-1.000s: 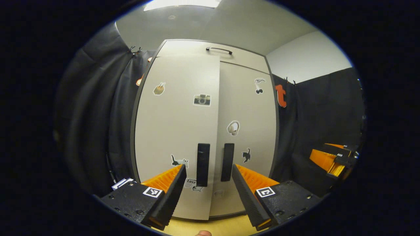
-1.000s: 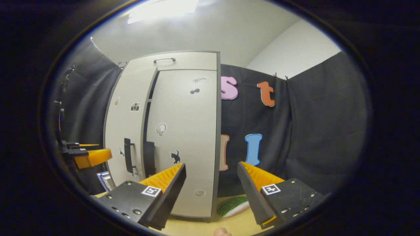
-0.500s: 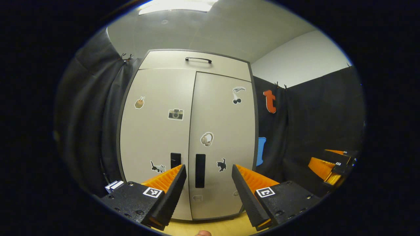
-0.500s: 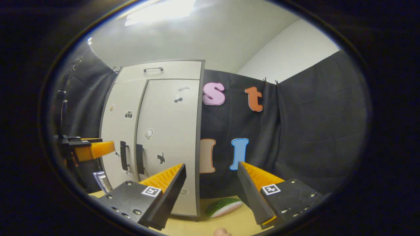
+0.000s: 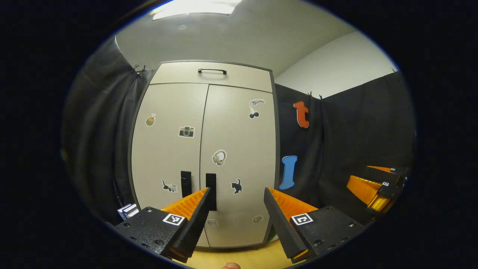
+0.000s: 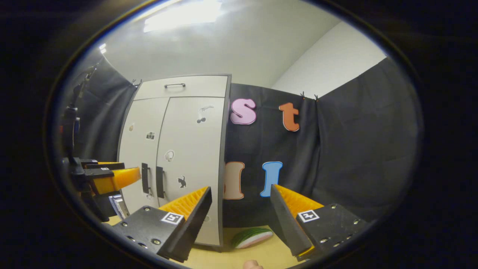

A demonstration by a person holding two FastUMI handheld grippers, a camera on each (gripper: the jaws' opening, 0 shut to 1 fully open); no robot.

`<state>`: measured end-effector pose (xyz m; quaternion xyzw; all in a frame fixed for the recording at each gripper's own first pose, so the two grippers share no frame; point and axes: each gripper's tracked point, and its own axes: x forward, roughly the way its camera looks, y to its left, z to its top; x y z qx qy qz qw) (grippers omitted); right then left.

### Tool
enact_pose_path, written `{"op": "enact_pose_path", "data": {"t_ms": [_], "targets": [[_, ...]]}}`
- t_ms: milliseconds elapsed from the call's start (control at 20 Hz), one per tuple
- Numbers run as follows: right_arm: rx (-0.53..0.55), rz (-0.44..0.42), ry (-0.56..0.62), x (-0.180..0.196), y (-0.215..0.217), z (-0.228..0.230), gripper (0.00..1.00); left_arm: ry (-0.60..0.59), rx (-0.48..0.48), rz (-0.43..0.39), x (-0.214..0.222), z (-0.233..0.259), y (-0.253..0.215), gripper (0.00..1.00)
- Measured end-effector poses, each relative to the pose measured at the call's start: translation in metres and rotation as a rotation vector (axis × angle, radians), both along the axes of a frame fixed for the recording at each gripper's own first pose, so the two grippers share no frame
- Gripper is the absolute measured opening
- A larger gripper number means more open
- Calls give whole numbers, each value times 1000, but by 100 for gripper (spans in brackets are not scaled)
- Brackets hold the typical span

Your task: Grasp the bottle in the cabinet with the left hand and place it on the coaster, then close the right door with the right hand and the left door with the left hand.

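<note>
The pale grey cabinet (image 5: 224,123) stands straight ahead in the left gripper view, its two doors flush together. Their black handles (image 5: 211,190) sit side by side low down. My left gripper (image 5: 237,209) is held back from the doors, open, with nothing between its orange fingers (image 5: 186,203). In the right gripper view the cabinet (image 6: 186,149) is off to the left, seen at an angle, doors shut. My right gripper (image 6: 241,213) is open and empty, pointing past the cabinet's right side. The left gripper (image 6: 110,178) shows at the left edge there, and the right gripper (image 5: 375,186) at the far right of the left gripper view.
A green-striped, pink-edged slice-shaped thing (image 6: 252,237) lies on the yellow table (image 6: 224,257) just right of the cabinet's foot. A small blue-and-white item (image 5: 129,210) sits at the cabinet's left foot. Black cloth walls close in on both sides.
The left door, ajar a second ago, has swung shut against the right one. Both grippers have drawn back from the cabinet, which now looks smaller.
</note>
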<state>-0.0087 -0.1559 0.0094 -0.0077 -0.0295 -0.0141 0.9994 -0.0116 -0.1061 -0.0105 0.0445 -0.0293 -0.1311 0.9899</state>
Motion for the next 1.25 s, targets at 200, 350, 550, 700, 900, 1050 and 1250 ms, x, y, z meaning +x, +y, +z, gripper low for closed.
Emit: {"op": "enact_pose_path", "data": {"t_ms": [200,350,550,700,900,1050,1250], "targets": [[-3,4,-7,-2,-5,2,95,5,4,1,-4,-5,-6,88],[-1,5,-9,-2,-7,1,95,6,4,6,-5,-6,-7,88],[-9,6,-8,-2,-5,-1,96,8,8,13,-3,-9,-5,88],[-14,6,-9,0,-3,-2,93,7,8,21,-1,-9,-2,88],[-12,7,-8,3,-1,-3,95,8,4,32,2,-11,3,88],[-20,3,-3,4,-1,-5,95,14,3,33,3,-14,4,88],[-17,-3,-1,4,-2,-9,96,23,12,39,5,-20,3,88]]}}
